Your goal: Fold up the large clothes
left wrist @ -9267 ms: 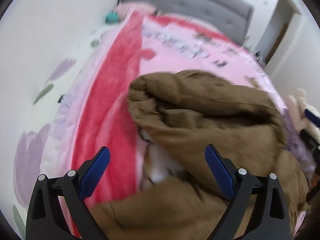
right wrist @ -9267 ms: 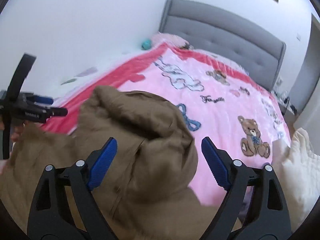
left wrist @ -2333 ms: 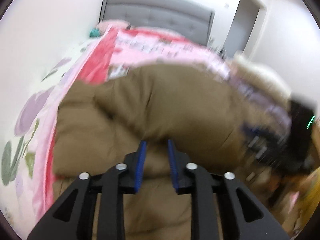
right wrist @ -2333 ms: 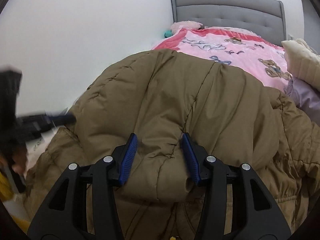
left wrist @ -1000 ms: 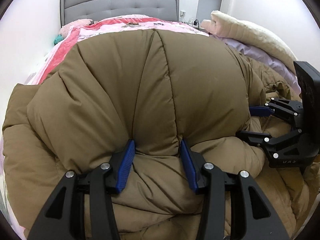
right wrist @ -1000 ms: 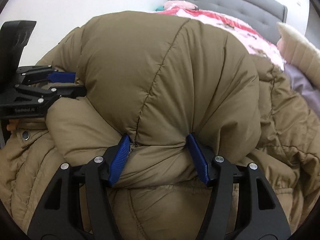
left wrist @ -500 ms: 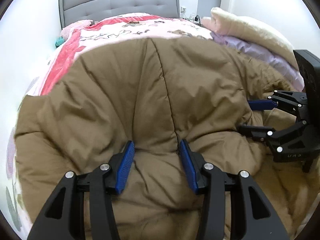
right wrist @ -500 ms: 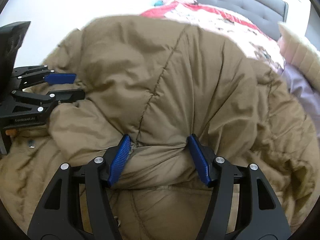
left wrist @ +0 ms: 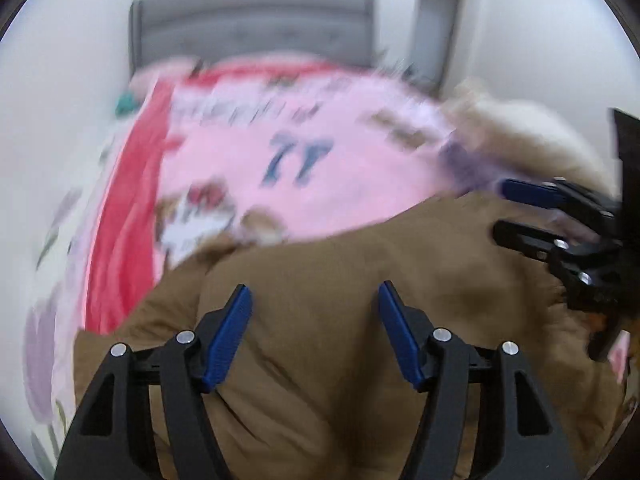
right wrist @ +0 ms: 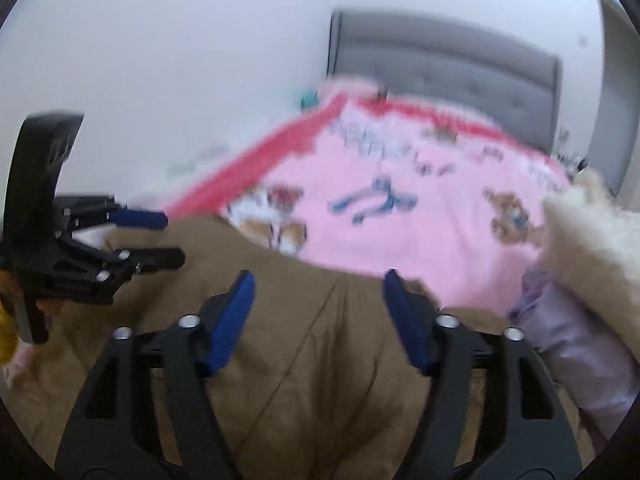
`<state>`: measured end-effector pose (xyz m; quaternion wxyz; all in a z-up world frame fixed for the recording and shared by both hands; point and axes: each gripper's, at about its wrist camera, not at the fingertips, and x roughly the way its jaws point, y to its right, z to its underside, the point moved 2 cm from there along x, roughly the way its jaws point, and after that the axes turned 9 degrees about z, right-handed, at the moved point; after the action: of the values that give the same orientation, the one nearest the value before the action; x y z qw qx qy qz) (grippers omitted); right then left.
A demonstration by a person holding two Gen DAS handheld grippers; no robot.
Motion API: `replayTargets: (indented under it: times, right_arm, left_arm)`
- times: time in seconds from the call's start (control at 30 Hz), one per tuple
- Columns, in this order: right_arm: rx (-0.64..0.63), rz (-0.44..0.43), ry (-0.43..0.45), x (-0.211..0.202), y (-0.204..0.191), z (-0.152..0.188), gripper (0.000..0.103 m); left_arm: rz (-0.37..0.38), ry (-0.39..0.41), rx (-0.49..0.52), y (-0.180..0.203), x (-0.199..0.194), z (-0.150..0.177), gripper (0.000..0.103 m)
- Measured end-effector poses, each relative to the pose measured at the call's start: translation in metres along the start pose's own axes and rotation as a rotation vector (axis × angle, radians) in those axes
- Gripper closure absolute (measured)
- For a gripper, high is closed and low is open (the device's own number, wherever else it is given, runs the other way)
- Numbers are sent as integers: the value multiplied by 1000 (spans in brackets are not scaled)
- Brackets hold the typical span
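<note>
The left claw (left wrist: 314,336) is spread wide with nothing between its blue pads, and the right claw (right wrist: 316,322) is spread the same way, empty. Directly under and ahead of both lies the brown padded coat (left wrist: 360,320), the one garment in view, a puffy mass covering the near end of the bed (right wrist: 440,208); its far edge reaches just beyond the fingertips of each claw. The open spread over the bulk suggests a fold has just been laid and let go, or that a fresh bite is being chosen; a thick coat like this will likely spring back, so the next grip probably needs a firm hold on an edge or sleeve. From the left view the right claw sits off to the right at the coat's side; from the right view the left claw sits off to the left. Beyond the coat stretches one pink blanket (left wrist: 320,168) with a red border, then one grey headboard (right wrist: 440,68). To the right are one cream fluffy throw (right wrist: 592,232) and one lilac cover (right wrist: 576,336). Both views are motion-blurred, so finer seams are unclear.
</note>
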<state>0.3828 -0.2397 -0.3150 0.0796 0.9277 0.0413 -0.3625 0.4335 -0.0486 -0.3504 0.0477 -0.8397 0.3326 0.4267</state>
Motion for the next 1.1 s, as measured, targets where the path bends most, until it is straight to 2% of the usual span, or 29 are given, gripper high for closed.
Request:
replayTargets:
  times: [0.1, 0.23, 0.3, 0.4, 0.73, 0.83, 0.9, 0.97, 1.0, 1.1]
  right_arm:
    - [20, -13, -57, 30, 3, 15, 47]
    - [48, -30, -72, 53, 3, 40, 46]
    - [62, -30, -73, 62, 3, 48, 46]
    - [83, -35, -82, 74, 3, 52, 45]
    - [48, -22, -119, 76, 0, 51, 41]
    - [89, -39, -174, 66, 4, 38, 42]
    - [159, -73, -96, 35, 12, 29, 44]
    - [212, -101, 18, -6, 14, 29, 39]
    - [217, -105, 46, -20, 12, 32, 31]
    - [213, -114, 59, -52, -1, 51, 28]
  left_arm:
    - [34, -11, -51, -19, 15, 4, 38]
    - [-27, -40, 41, -14, 34, 18, 38]
    - [-27, -39, 41, -18, 38, 22, 38]
    - [-16, -33, 2, -24, 44, 22, 38]
    - [-35, -50, 38, -20, 50, 23, 38]
    - [-46, -18, 51, -12, 34, 21, 40]
    - [-51, 31, 75, -5, 14, 20, 43]
    - [-39, 105, 70, 4, -14, 24, 43]
    - [-35, 140, 61, 10, -28, 28, 43]
    - [0, 170, 41, 28, -53, 47, 43]
